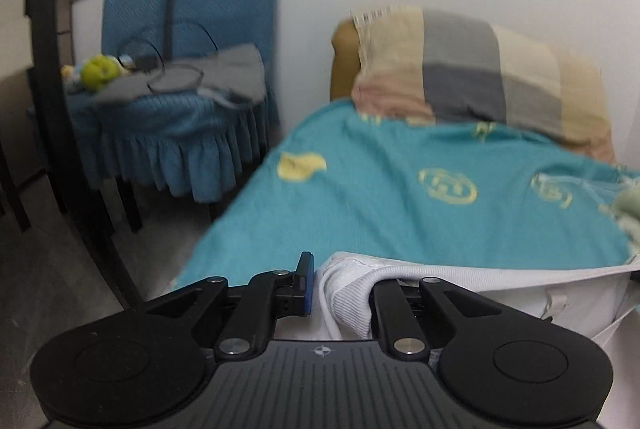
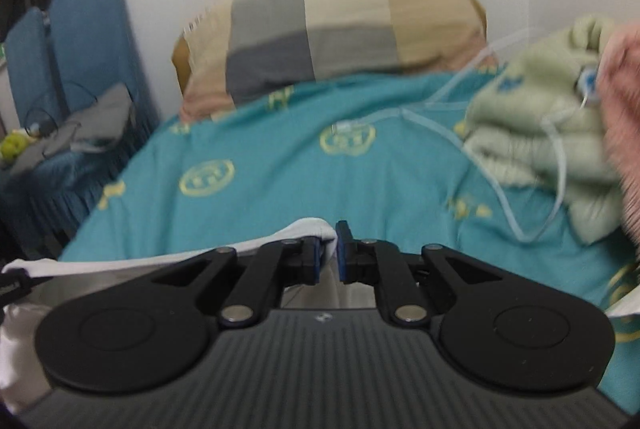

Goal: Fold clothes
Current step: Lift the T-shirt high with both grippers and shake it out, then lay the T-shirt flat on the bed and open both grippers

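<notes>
A white garment [image 1: 460, 281] with a ribbed hem hangs stretched between both grippers above a bed with a teal sheet [image 1: 400, 197]. My left gripper [image 1: 340, 285] is shut on the garment's ribbed corner; cloth drapes over and hides the right finger. In the right wrist view my right gripper [image 2: 329, 253] is shut on the other white corner [image 2: 304, 229], and the taut edge runs left from it. The teal sheet [image 2: 300, 169] lies beyond both grippers.
A checked pillow [image 1: 480, 73] lies at the bed's head against the wall. Blue-covered chairs [image 1: 180, 89] with grey cloth and a green toy stand left of the bed. Folded pale green cloth [image 2: 548, 125], pink cloth and a clear tube lie on the bed's right.
</notes>
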Available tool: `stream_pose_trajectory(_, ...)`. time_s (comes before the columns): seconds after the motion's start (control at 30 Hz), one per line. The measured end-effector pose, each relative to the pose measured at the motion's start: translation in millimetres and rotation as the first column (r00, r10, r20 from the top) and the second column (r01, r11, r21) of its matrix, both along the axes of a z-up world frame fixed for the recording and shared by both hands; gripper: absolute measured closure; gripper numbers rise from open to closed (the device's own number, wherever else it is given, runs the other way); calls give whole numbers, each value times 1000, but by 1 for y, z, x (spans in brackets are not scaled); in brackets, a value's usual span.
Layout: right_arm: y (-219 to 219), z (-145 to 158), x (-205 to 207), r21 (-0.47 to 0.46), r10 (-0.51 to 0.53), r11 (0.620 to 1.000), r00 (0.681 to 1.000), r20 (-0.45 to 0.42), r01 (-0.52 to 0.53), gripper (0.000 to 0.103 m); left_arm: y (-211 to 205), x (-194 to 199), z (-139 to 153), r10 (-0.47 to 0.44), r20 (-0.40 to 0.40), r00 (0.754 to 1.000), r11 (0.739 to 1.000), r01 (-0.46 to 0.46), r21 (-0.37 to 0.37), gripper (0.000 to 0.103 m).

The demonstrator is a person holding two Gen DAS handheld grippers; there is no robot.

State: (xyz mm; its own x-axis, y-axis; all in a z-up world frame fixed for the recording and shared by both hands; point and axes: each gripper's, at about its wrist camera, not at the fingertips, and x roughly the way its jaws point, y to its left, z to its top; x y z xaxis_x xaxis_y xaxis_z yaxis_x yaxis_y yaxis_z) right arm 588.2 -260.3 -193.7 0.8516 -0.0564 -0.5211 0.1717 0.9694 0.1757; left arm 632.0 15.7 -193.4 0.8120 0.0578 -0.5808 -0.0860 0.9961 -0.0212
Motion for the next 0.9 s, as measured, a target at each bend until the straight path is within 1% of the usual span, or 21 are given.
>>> stream_pose_trajectory(0.03,-1,-4,2,10,2,1000,1000,-12,-2,89,0,2,-3,-1,-15,1000,1000,1,1,88)
stream_pose_trajectory(0.07,-5,-4,4,23,4,1000,1000,-27,-3,84,0,5,-5,-1,-29,1000,1000,1,2,86)
stream_pose_trajectory(0.1,-8,-5,5,43,6,999,999,-47,-4,74,0,6,-5,-3,-40,999,1000,3,0,84)
stream_pose_trajectory(0.13,-11,-7,7,65,10,998,998,-69,-5,60,0,7,-4,-6,-49,999,1000,6,-3,74)
stream_pose_trajectory(0.17,-13,-8,9,97,21,995,995,-97,-12,52,1,5,-2,-13,-57,998,1000,12,-12,57)
stream_pose_trajectory(0.2,-15,-8,9,123,37,992,992,-118,-23,38,3,3,1,-20,-65,998,1000,19,-21,48)
stream_pose_trajectory(0.23,-14,-5,8,128,54,991,991,-126,-38,31,6,1,3,-27,-74,997,999,25,-29,32)
stream_pose_trajectory(0.27,-14,-3,6,132,71,990,989,-133,-53,27,7,-6,10,-40,-79,996,999,38,-32,22)
stream_pose_trajectory(0.3,-13,0,4,137,88,988,986,-139,-69,22,8,-14,18,-55,-83,995,998,52,-33,19)
stream_pose_trajectory(0.37,-10,10,-6,149,118,984,982,-147,-95,22,9,-32,33,-84,-92,992,996,81,-37,9)
stream_pose_trajectory(0.47,-6,27,-27,165,134,981,975,-174,-106,22,16,-61,55,-105,-106,989,994,101,-39,6)
stream_pose_trajectory(0.6,-11,55,-87,199,127,975,985,-119,-101,22,32,-122,85,-127,-95,987,989,119,-84,6)
stream_pose_trajectory(0.63,-15,60,-106,214,115,973,987,-108,-90,22,33,-142,94,-129,-80,988,989,122,-84,6)
stream_pose_trajectory(0.73,-25,72,-165,240,82,969,994,-66,-64,23,32,-211,118,-143,15,990,989,143,-34,6)
stream_pose_trajectory(0.77,-28,75,-186,246,71,968,996,-52,-56,23,30,-232,125,-148,32,989,989,149,-23,6)
stream_pose_trajectory(0.87,-38,81,-245,273,17,962,1000,1,-17,23,29,-296,142,-165,54,985,984,168,-50,6)
stream_pose_trajectory(0.9,-41,81,-262,288,-1,958,1000,14,-3,25,28,-317,148,-166,59,984,984,170,-62,6)
